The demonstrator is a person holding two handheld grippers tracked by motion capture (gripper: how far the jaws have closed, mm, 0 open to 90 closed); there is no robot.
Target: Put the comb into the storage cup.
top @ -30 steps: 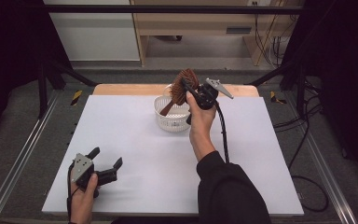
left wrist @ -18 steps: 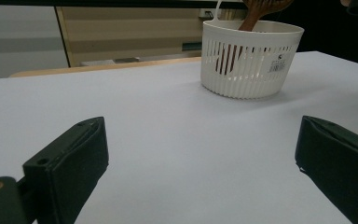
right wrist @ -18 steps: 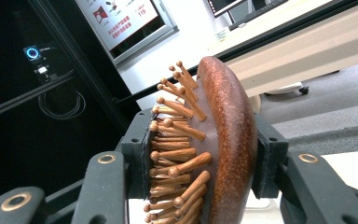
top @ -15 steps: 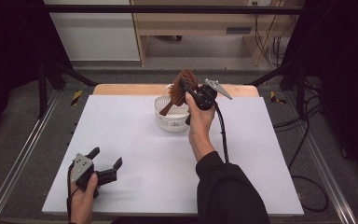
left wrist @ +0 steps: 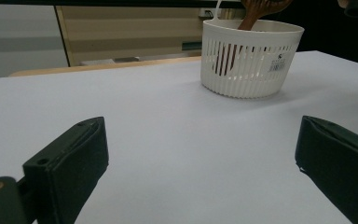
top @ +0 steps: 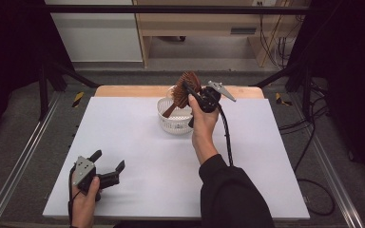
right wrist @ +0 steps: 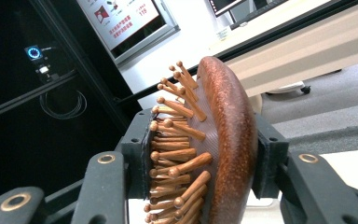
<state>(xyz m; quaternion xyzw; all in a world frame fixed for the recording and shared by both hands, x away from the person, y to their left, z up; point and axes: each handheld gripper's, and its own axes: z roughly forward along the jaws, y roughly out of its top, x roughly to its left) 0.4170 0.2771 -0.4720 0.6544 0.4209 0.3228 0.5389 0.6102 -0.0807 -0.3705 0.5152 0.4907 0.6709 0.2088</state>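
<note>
My right gripper (top: 186,88) is shut on the head of a brown wooden hairbrush (top: 185,88), held above a white slotted basket (top: 175,124) at the table's far middle. The brush handle slants down into the basket. In the right gripper view the brush (right wrist: 223,140) sits edge-on between the jaws, one pad on its wooden pegs, the other on its smooth back. My left gripper (top: 108,167) rests near the front left corner, open and empty. The left gripper view looks across the white table at the basket (left wrist: 249,60) with the brush handle (left wrist: 254,14) sticking out of it.
A white sheet (top: 123,142) covers the table, with a wooden strip (top: 133,90) along the far edge. Metal rails (top: 24,152) run down both sides. Cables (top: 313,142) lie on the floor at the right.
</note>
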